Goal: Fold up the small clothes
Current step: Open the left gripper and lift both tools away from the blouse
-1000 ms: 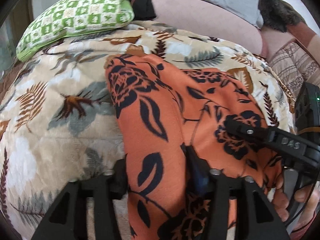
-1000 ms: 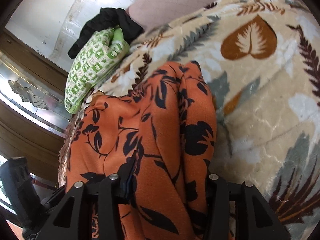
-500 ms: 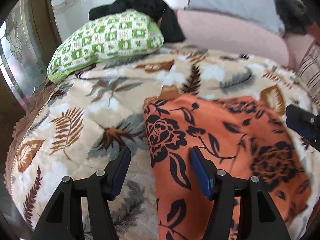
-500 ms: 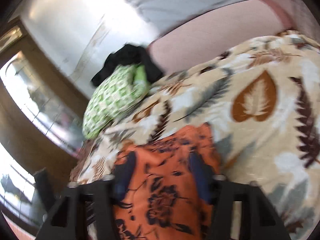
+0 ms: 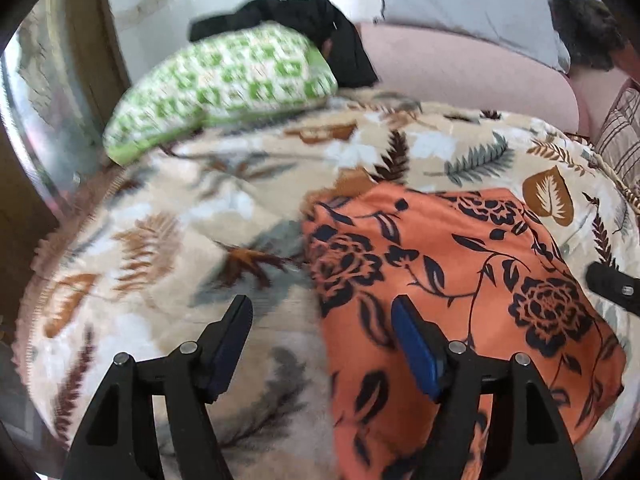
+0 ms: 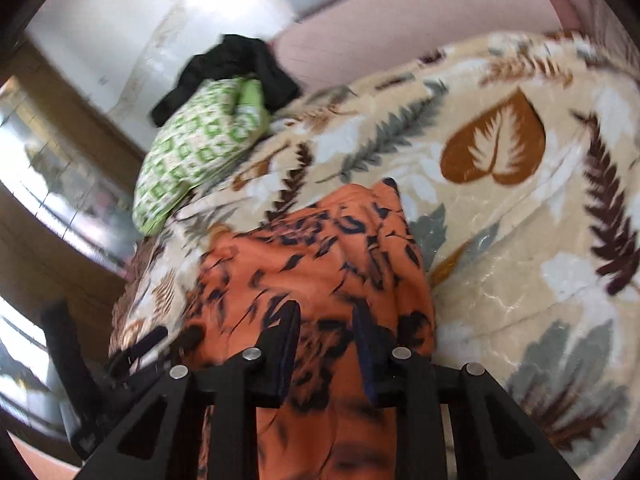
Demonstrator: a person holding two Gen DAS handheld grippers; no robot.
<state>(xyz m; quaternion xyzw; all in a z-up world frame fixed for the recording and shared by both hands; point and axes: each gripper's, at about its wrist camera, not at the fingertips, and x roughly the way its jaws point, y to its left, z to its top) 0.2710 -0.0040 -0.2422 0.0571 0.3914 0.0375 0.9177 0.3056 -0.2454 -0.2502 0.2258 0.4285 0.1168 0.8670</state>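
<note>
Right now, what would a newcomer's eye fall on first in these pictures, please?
The orange garment with black flowers, lying folded on the leaf-print blanket just ahead of both grippers. Next, the green-and-white checked pillow at the blanket's far edge, with a black cloth heaped on it.

My left gripper [image 5: 322, 334] hangs above the orange garment's [image 5: 452, 280] left edge, jaws spread and just opening further, gripping nothing. My right gripper [image 6: 326, 346], over the garment, has been closing, cloth between its jaws.
</note>
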